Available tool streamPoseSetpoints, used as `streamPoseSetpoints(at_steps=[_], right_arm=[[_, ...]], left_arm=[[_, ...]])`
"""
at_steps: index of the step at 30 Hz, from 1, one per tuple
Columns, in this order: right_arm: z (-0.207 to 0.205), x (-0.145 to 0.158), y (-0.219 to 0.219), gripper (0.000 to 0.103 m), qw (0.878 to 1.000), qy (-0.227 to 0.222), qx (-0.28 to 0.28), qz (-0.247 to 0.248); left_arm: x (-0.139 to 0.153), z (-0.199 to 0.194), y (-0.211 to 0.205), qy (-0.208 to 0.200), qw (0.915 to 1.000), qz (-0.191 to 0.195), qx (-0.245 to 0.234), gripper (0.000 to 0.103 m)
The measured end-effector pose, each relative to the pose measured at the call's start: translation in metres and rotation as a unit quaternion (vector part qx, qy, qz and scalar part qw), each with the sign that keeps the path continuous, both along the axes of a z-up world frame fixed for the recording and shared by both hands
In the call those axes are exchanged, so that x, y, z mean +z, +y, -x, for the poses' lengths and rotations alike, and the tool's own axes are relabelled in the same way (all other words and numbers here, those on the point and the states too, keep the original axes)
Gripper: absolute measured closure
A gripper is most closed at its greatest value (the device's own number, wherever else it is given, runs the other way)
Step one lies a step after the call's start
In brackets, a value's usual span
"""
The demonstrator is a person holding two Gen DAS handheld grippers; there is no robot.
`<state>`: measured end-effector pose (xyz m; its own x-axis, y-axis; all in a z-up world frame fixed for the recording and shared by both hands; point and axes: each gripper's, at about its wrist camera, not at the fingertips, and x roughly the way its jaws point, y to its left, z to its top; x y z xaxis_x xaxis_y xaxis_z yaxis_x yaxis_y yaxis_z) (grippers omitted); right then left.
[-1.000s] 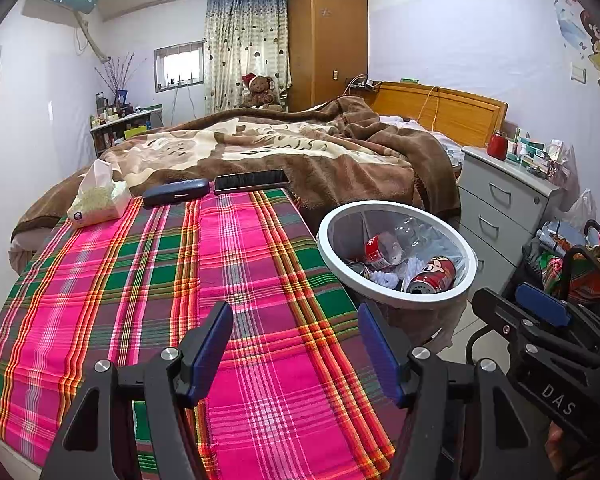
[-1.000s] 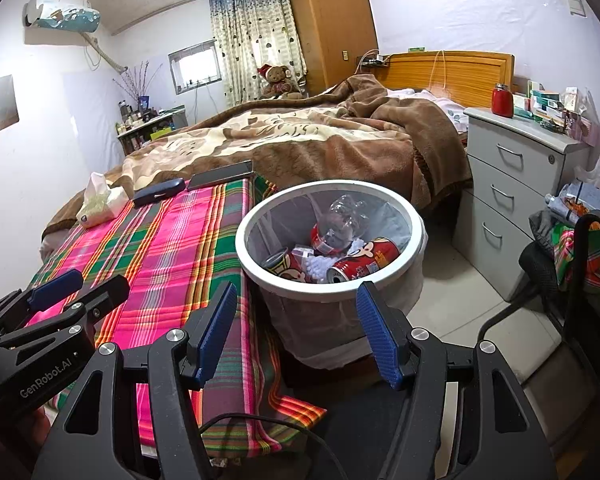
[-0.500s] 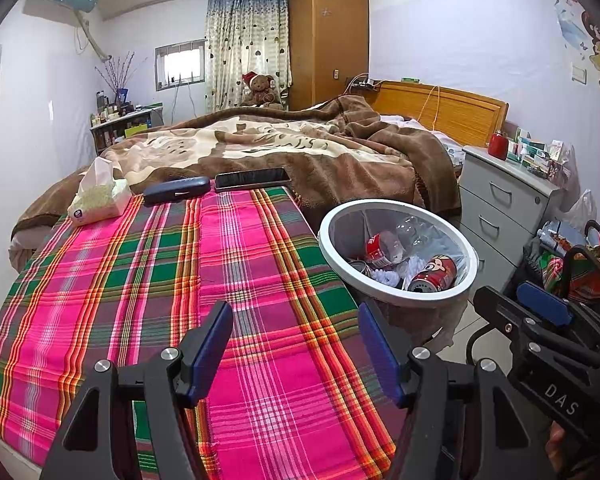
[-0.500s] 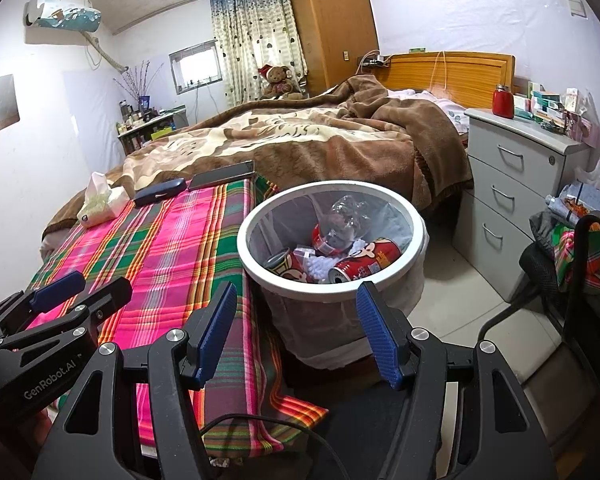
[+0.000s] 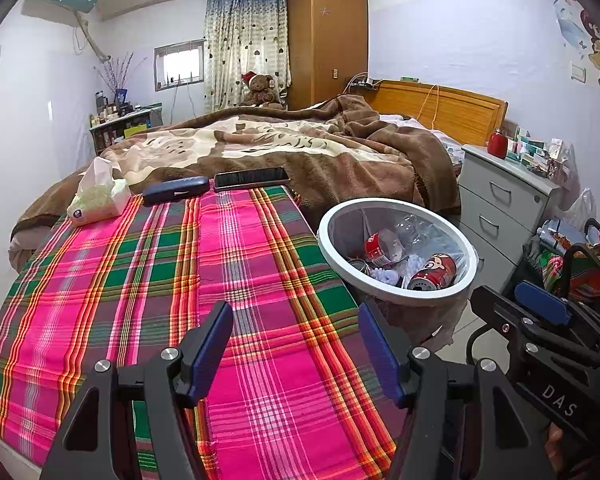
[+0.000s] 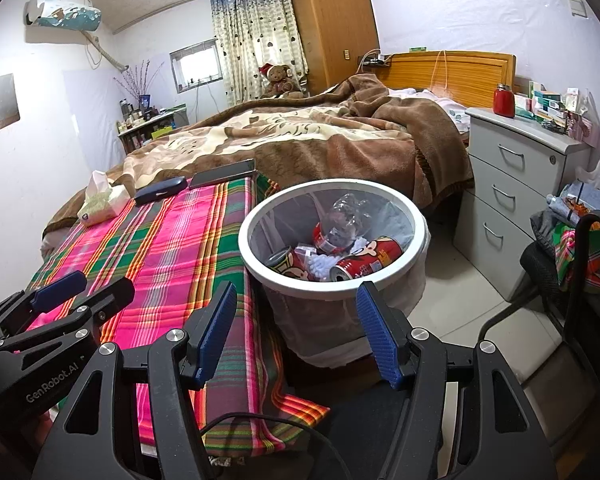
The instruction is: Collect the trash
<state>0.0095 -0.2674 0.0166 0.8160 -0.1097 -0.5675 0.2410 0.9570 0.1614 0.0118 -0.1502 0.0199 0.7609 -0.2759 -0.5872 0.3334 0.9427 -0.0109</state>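
Right wrist view gives you the best look into the bin (image 6: pixel 418 236): it stands on the floor just beside the edge of the plaid cloth (image 6: pixel 172 248), and it already holds trash. You can see two red cans (image 6: pixel 366 262), a crushed clear plastic bottle (image 6: pixel 344 220) lying over them, and some white crumpled paper (image 6: pixel 320 266) between the cans. A thin plastic liner hangs inside and over the wall of the bin.

From this I judge that your task is nearly finished, maybe fully. On the plaid cloth no loose trash is visible in either view. What lies at its far end looks like things to keep: a tissue pack (image 5: pixel 96 200), a dark case (image 5: pixel 176 194) and a phone (image 5: pixel 252 178) side by side, near the brown blanket (image 5: pixel 300 148). Whether trash is left elsewhere in the room, you cannot tell from these views.

Your left gripper (image 5: pixel 296 350) hovers above the near part of the cloth with its jaws apart and nothing between them. Your right gripper (image 6: pixel 296 334) points toward the near side of the bin, also spread wide and empty. Neither one touches anything, so you carry no trash at this moment
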Motion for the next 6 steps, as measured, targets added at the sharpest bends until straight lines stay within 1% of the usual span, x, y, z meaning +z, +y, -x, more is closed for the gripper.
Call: streamPoseSetpoints(at_steps=[6], right_arm=[[-0.0001,0.0002,0.0002,0.039,1.0,0.0,0.0,0.0]], left_arm=[[-0.0022,-0.0015,0.0017,0.005,1.0,0.001,0.0,0.038]])
